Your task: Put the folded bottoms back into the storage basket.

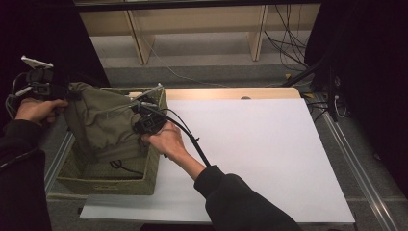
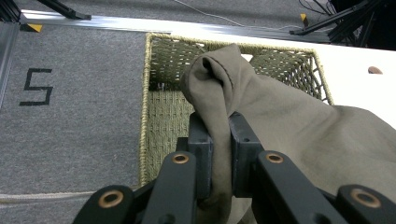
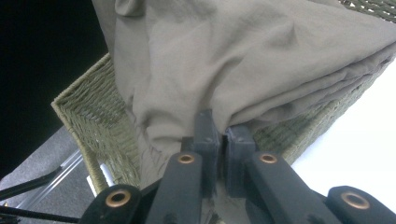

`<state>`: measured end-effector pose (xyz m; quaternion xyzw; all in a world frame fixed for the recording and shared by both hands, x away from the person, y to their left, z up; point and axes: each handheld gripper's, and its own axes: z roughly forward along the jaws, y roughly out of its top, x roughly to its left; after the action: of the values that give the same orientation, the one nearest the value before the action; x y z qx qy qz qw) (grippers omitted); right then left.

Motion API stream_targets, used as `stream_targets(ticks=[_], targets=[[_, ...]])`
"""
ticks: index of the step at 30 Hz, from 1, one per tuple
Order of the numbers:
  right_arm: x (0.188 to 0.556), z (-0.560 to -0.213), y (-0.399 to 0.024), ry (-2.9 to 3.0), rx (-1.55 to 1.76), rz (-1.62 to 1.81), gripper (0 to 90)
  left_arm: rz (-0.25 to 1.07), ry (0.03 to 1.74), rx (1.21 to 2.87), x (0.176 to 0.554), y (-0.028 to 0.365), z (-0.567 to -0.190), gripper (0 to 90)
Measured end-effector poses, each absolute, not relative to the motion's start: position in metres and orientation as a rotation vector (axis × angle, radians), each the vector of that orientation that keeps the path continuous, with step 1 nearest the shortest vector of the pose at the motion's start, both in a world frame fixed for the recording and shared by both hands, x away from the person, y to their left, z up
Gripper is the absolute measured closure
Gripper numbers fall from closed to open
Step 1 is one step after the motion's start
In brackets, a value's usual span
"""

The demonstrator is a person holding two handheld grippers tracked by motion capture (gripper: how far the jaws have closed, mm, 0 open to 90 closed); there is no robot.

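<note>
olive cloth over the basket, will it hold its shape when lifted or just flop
The olive cloth will probably flop: it sags in folds between the left tongs and right tongs, both shut on it. It looks light, bunching thinly between the pads. Its hanging part may drag on the woven basket rim.

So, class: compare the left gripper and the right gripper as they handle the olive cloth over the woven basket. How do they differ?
The left gripper holds the olive cloth beyond the woven basket rim, over the floor; the right gripper grips it above the basket, beside the white table. The left pinches a bunched fold; the right pinches flatter, layered fabric. Both are shut on the cloth, lifting it.
</note>
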<state>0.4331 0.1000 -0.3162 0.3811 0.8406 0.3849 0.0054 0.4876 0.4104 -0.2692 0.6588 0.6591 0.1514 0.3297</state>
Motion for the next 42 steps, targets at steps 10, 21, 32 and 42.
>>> stream_targets(ticks=[10,21,32,42], targets=[[0.442,-0.329,0.098,2.681,1.268,1.137,33.8,0.507,1.788,1.659,0.490,0.409,-0.269,41.3],[0.447,-0.303,0.063,2.564,1.233,1.272,29.3,0.503,1.733,1.690,0.488,0.393,-0.270,29.7],[0.442,-0.279,0.013,2.473,1.192,1.343,26.8,0.500,1.654,1.700,0.481,0.363,-0.277,25.5],[0.419,-0.278,-0.059,2.384,1.097,1.412,26.0,0.507,1.686,1.760,0.476,0.348,-0.326,23.4]])
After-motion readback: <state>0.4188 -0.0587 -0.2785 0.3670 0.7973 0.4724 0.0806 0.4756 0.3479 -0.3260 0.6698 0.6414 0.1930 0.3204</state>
